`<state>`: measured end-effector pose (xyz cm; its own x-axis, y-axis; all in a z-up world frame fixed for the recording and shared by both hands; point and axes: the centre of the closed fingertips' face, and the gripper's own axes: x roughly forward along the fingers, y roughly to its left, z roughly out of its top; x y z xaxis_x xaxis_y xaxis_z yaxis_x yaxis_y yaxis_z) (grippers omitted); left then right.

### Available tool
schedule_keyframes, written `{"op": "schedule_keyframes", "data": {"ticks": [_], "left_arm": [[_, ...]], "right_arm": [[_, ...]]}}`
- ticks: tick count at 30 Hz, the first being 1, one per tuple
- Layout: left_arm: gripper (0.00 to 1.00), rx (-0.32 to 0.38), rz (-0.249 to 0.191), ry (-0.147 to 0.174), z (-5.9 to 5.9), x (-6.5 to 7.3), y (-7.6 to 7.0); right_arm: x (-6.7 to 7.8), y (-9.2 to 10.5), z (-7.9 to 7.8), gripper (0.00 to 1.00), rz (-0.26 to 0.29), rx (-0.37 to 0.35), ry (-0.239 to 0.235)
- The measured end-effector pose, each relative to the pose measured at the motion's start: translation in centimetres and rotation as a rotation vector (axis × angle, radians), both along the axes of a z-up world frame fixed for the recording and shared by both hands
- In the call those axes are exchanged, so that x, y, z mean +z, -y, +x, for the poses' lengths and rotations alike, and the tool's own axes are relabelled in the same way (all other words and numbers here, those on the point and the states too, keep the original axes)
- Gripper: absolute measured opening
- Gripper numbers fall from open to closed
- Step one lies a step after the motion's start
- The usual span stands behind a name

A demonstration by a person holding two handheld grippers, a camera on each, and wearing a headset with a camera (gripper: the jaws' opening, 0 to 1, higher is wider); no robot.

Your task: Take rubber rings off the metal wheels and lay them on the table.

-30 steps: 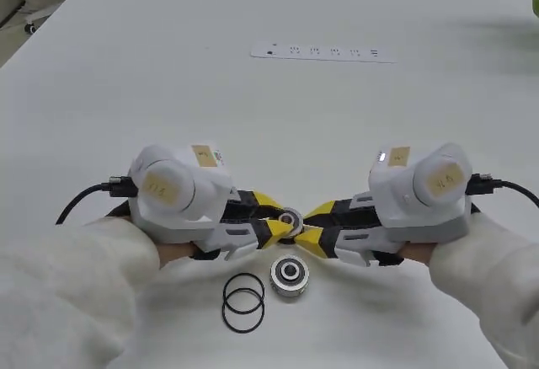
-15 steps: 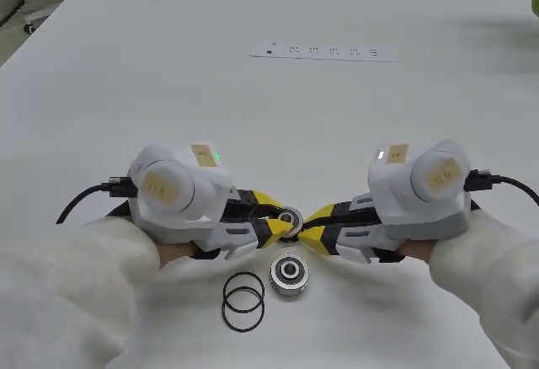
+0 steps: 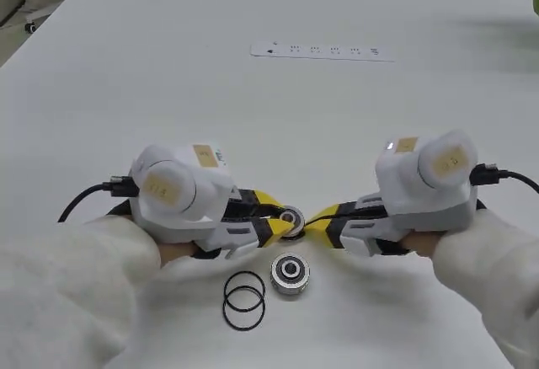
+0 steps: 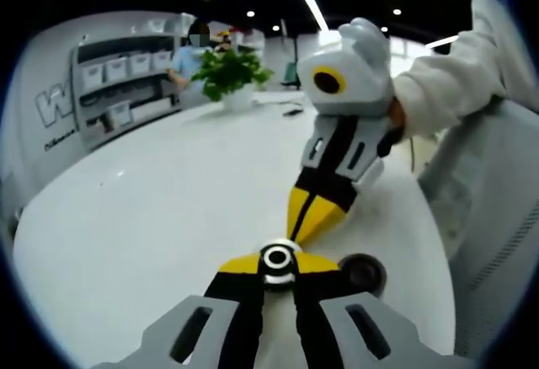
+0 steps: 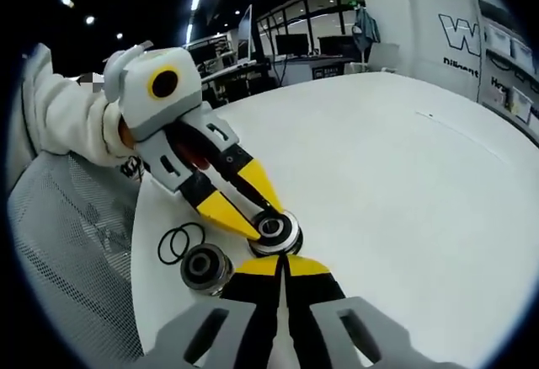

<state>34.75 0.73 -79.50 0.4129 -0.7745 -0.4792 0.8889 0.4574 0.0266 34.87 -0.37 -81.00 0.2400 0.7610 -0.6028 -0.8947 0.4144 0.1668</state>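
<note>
My left gripper (image 3: 285, 219) is shut on a small metal wheel (image 3: 291, 217) and holds it just above the white table (image 3: 253, 125). In the left gripper view the wheel (image 4: 276, 259) sits between the yellow jaw tips of the left gripper (image 4: 276, 266). My right gripper (image 3: 311, 219) comes in from the right with its jaws shut, tips against the wheel's rim (image 5: 274, 229); I cannot tell whether they pinch a ring. A second wheel (image 3: 290, 273) lies on the table in front. Two black rubber rings (image 3: 244, 300) lie overlapped to its left.
A white power strip (image 3: 323, 51) lies far back on the table. A green plant (image 4: 229, 70) stands at the far right edge. Black cables trail from both grippers. White sleeves cover the table's near edge.
My right gripper has shifted a little right and up, its tips staying at the held wheel. The left gripper, the loose wheel and the two rings have not moved.
</note>
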Motion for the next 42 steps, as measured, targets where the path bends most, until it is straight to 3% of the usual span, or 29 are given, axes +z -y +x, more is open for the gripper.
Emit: {"op": "schedule_keyframes", "data": {"ticks": [12,17,42], "left_arm": [[0.13,-0.009,0.001,-0.001,-0.2,0.0,0.1],[0.13,-0.014,0.0,-0.002,-0.2,0.0,0.2],[0.13,-0.021,0.004,0.009,-0.2,-0.1,0.2]], "right_arm": [[0.5,0.3,-0.1,0.0,0.053,-0.065,-0.076],[1.2,0.2,0.2,0.0,0.11,-0.118,-0.123],[1.6,-0.6,-0.2,0.0,0.122,-0.104,-0.12]]}}
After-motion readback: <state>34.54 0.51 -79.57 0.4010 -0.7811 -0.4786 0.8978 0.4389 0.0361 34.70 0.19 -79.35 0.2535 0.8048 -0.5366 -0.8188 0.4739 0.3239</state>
